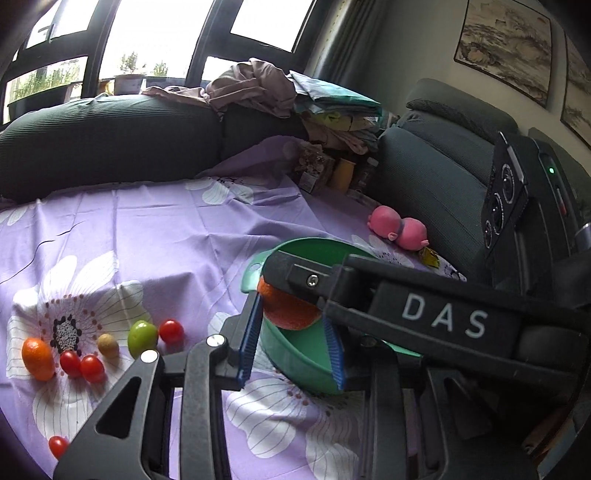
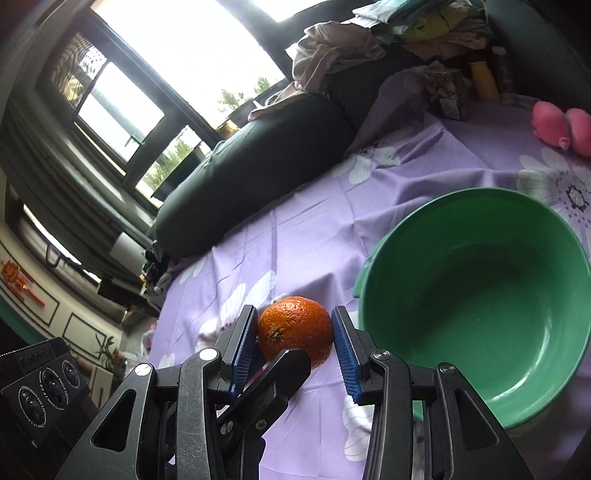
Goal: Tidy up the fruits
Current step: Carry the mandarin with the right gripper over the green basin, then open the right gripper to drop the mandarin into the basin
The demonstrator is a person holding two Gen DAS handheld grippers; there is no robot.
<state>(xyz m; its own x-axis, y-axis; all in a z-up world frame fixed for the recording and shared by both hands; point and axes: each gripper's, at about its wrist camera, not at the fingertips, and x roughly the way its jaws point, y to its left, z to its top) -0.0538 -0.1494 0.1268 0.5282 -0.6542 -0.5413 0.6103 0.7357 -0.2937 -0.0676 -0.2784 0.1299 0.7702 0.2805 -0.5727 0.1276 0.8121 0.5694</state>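
Loose fruits [image 1: 103, 350] lie on the cloth [image 1: 166, 240] left of the bowl [image 1: 306, 362].

Blown-out window [image 1: 155, 33] backlight, fisheye-warped edges

Dark sofa [image 1: 110, 136], bright windows [image 1: 155, 33], framed paintings [image 1: 504, 48]

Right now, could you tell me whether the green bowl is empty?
Empty: the right wrist view shows the green bowl's bare inside; the orange sits outside it.
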